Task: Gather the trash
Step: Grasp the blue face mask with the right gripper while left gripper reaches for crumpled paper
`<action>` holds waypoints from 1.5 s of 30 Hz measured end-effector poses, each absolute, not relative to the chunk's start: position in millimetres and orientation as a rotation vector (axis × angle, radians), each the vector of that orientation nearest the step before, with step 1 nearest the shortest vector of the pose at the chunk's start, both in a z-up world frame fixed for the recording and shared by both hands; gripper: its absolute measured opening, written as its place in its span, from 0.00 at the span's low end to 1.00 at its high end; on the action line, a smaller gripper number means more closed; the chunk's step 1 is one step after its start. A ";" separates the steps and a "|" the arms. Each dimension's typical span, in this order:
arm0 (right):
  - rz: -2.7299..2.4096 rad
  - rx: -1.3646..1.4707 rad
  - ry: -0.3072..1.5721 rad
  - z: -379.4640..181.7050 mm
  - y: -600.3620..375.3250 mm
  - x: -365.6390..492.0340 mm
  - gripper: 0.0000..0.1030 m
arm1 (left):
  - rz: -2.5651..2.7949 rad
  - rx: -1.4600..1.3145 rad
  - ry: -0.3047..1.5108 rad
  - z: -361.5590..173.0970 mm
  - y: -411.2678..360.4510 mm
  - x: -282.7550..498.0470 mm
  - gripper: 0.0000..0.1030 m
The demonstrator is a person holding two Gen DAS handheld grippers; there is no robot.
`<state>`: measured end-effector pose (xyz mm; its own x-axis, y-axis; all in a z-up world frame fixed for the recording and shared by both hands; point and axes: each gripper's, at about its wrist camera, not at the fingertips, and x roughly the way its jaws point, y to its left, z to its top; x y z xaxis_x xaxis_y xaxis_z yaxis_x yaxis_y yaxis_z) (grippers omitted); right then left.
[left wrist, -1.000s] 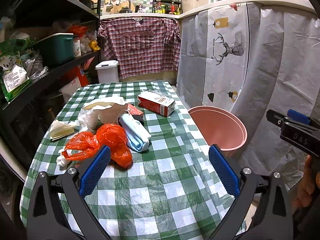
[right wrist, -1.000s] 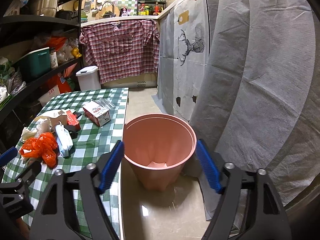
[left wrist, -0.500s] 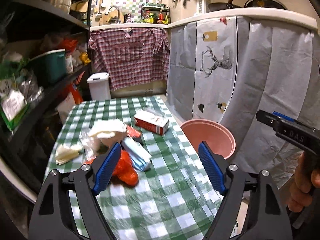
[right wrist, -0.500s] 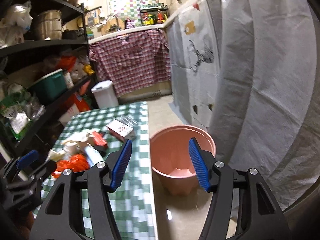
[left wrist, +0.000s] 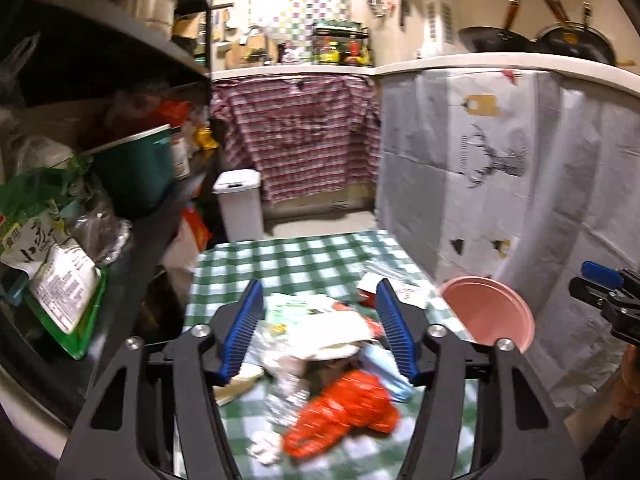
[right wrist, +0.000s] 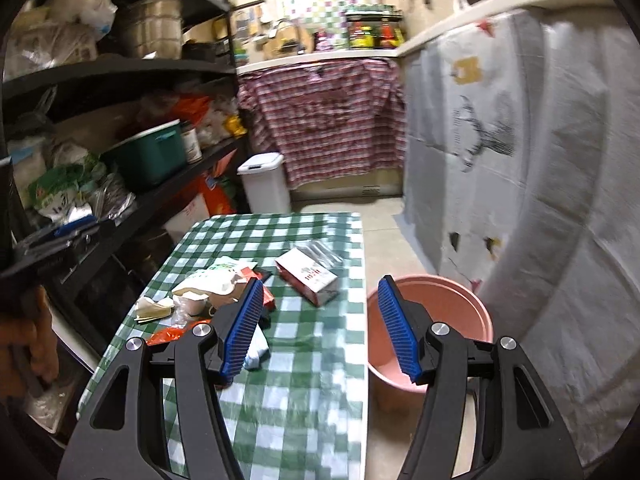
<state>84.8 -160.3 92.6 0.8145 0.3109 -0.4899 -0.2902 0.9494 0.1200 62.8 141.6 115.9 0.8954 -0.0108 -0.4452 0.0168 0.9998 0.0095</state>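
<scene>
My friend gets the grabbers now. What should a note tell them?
Left gripper: empty, jaws closing, above the trash pile.
Right gripper: open, empty.
Trash: crumpled orange plastic bag, white paper wrapper and red-and-white carton all lie on the green-checked table.
Round pink plastic bucket stands on the floor beside the table.
Done: no trash visible in the bucket.
Left: move every piece into it.

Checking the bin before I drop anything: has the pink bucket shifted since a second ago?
No. The pink bucket still stands on the floor against the checked table's edge.
</scene>
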 end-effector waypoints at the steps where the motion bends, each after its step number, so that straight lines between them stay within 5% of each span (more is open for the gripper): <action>1: 0.336 0.027 0.533 90.8 -152.0 91.4 0.58 | -0.004 0.010 0.463 113.0 151.7 68.9 0.47; 8: 0.407 0.003 0.555 59.9 -104.8 123.6 0.57 | 0.015 -0.048 0.539 81.5 207.4 93.0 0.33; 10: 0.436 0.009 0.583 44.2 -93.2 129.3 0.44 | 0.031 -0.083 0.584 62.5 219.7 100.6 0.33; 13: 0.455 -0.004 0.593 29.2 -76.1 133.9 0.41 | 0.058 -0.065 0.621 36.6 230.9 109.8 0.33; 17: 0.503 -0.008 0.639 7.4 -57.6 144.7 0.41 | 0.057 -0.047 0.674 11.4 236.1 119.5 0.36; 20: 0.497 -0.036 0.669 -11.2 -45.9 153.2 0.42 | 0.060 -0.012 0.727 -4.6 236.4 128.0 0.55; 38: 0.509 -0.130 0.832 -73.3 -18.0 179.5 0.43 | 0.029 -0.046 0.869 -61.3 257.0 149.4 0.54; 42: 0.514 -0.109 0.841 -74.5 -23.0 181.4 0.28 | 0.008 -0.051 0.889 -64.7 253.0 148.4 0.35; 45: 0.530 -0.094 0.836 -70.1 -25.8 180.8 0.17 | -0.007 -0.029 0.895 -62.9 246.5 146.3 0.11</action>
